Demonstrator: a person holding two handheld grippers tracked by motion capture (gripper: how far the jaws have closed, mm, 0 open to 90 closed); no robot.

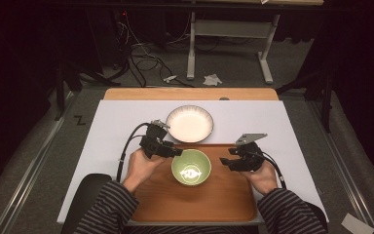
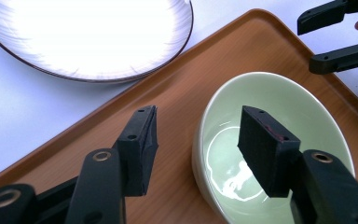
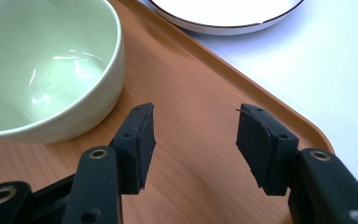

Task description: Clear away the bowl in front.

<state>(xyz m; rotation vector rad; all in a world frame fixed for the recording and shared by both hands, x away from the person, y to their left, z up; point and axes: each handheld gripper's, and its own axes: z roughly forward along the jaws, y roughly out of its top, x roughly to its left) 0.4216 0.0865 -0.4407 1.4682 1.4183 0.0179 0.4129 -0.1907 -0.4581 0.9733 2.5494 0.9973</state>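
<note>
A pale green bowl (image 1: 191,166) stands empty on the wooden tray (image 1: 195,200), near its far edge. My left gripper (image 1: 175,152) is at the bowl's left rim. In the left gripper view it (image 2: 199,116) is open and straddles the rim of the bowl (image 2: 279,102), one jaw over the tray (image 2: 177,98), the other over the bowl's inside, neither pad pressing. My right gripper (image 1: 225,163) hovers open over the tray to the right of the bowl. Nothing lies between its (image 3: 193,112) jaws, with the bowl (image 3: 42,60) off to their left.
A white plate (image 1: 190,124) with a dark rim lies on the white table cover just beyond the tray, empty. The tray's near half is bare wood. A person's striped sleeves come in from the bottom. Cables trail from both grippers.
</note>
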